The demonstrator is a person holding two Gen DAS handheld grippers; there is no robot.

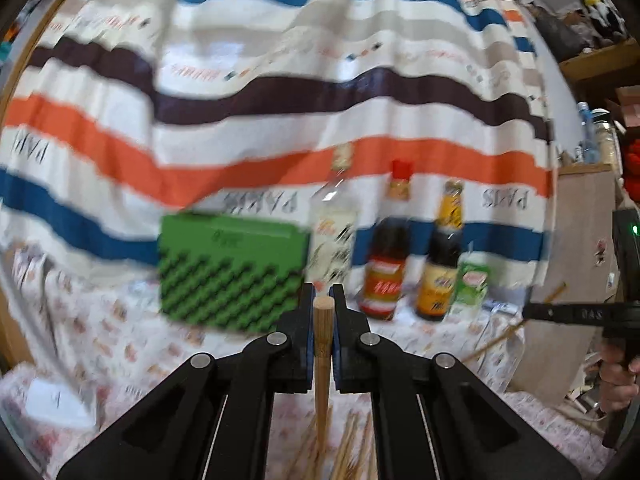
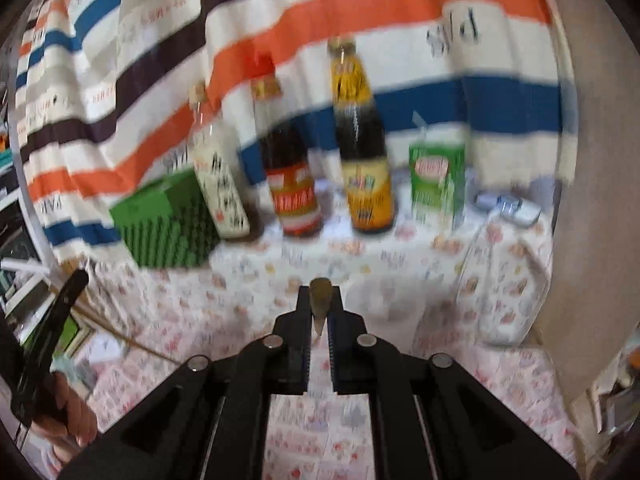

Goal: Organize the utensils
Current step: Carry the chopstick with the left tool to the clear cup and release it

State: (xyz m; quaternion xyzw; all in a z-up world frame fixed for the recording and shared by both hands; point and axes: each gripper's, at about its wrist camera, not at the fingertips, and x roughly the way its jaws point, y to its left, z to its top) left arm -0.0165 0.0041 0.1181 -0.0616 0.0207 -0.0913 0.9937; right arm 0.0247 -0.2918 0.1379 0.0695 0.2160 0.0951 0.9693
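The left gripper [image 1: 323, 300] is clamped on a wooden chopstick [image 1: 322, 344] standing upright between its pads; more sticks [image 1: 352, 444] lie on the patterned tablecloth [image 1: 100, 332] below. The right gripper [image 2: 321, 300] pinches another stick [image 2: 320, 304] — only its end shows. Farther back stand a green perforated holder [image 1: 228, 268], three bottles [image 1: 384, 256] and a green carton [image 2: 438, 180] — all before a striped cloth [image 1: 280, 92].

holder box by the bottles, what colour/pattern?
Green holder box with black staggered slots on its side; clearest in the right wrist view.
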